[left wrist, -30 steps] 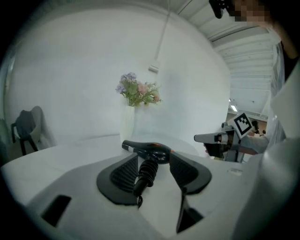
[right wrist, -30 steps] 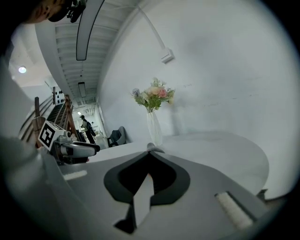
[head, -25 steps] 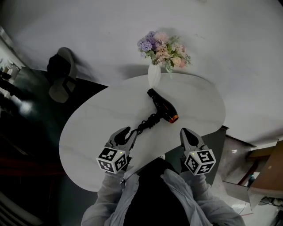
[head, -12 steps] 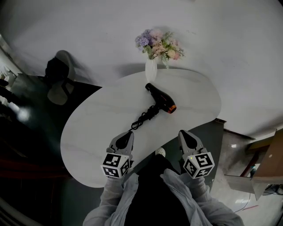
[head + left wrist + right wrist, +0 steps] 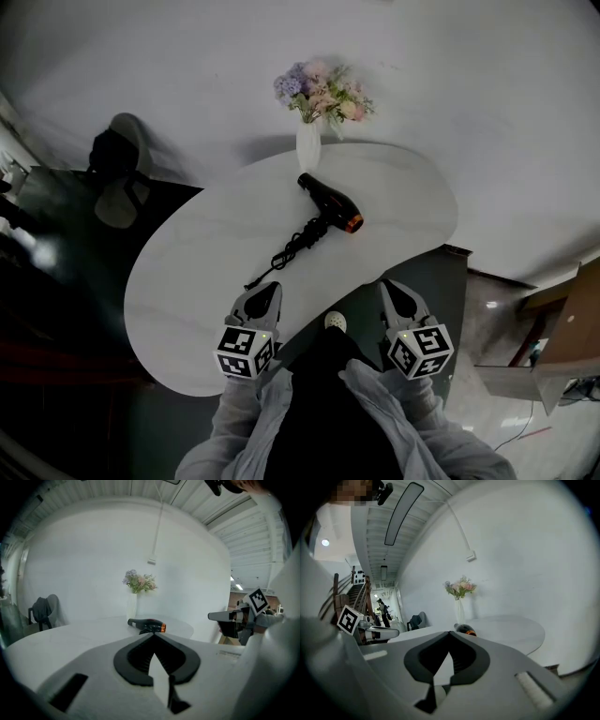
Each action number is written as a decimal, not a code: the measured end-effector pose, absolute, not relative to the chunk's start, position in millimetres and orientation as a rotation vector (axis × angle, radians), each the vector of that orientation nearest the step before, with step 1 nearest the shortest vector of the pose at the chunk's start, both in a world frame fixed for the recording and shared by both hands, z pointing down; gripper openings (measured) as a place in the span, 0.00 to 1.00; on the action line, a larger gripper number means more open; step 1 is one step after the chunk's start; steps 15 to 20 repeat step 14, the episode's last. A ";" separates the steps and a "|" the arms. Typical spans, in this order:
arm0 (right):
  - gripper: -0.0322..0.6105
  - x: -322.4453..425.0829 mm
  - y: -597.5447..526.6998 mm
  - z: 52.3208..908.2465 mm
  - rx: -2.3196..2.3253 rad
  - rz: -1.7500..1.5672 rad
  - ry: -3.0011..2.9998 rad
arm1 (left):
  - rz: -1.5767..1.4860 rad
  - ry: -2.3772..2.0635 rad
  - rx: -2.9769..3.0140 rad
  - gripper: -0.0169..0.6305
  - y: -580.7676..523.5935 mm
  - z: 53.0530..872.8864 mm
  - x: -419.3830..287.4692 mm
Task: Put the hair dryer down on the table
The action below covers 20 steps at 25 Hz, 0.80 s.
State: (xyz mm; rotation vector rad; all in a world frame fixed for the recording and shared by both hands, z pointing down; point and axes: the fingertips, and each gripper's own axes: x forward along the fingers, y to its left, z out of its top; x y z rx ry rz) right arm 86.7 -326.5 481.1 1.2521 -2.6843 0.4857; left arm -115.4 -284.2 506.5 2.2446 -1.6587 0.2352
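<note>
left gripper point(image 5: 265, 292): jaws together, empty | right gripper point(image 5: 397, 292): jaws together, empty

Glossy black plastic hair dryer point(image 5: 328, 200); smooth pale table point(image 5: 202, 277), possibly stone; glossy white vase point(image 5: 307, 148).

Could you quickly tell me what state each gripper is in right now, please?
Left gripper: closed, jaws together, holding nothing.
Right gripper: closed, jaws together, holding nothing.
</note>
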 end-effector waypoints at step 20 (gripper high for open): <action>0.07 86.9 -323.0 481.2 1.242 0.499 -2.685 | 0.292 -1.624 2.280 0.03 -278.9 505.0 -104.7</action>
